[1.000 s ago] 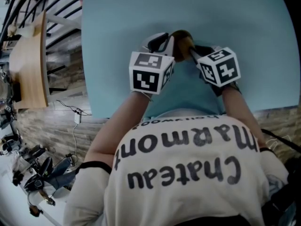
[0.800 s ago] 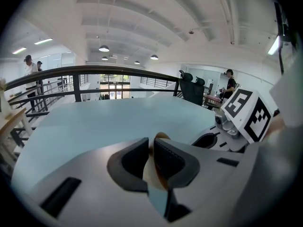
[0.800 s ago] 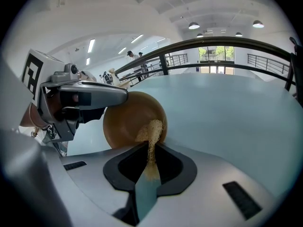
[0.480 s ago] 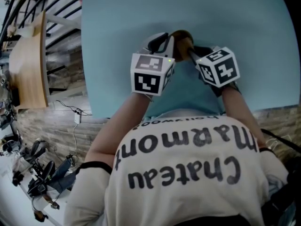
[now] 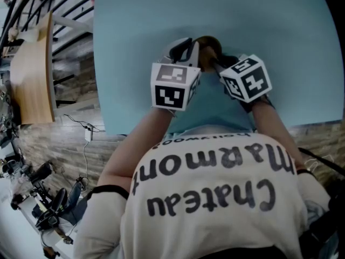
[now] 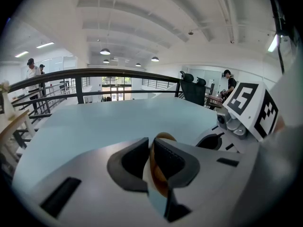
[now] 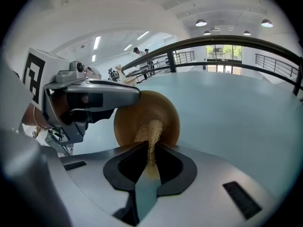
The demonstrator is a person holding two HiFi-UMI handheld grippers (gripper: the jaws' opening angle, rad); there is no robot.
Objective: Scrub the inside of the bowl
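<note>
**Mid-scrub: bowl braced on one side, scrubber against its inside**

The wooden bowl (image 7: 147,111) sits over the near middle of the pale blue table (image 5: 135,31), tipped so that its inside faces the right tongs (image 7: 150,148); whether it rests on the table or is lifted off it I cannot tell. The left tongs (image 6: 151,148) are clamped on the bowl's rim to steady it. The right tongs are pinched on a straw-coloured fibre scrubber (image 7: 150,130), whose tip lies against the lower middle of the inner wall. I judge the scrubbing is in progress. The wood shows no dirt, foam or wet track, so how much has been covered is unclear, and the upper wall and rim probably remain.
</note>
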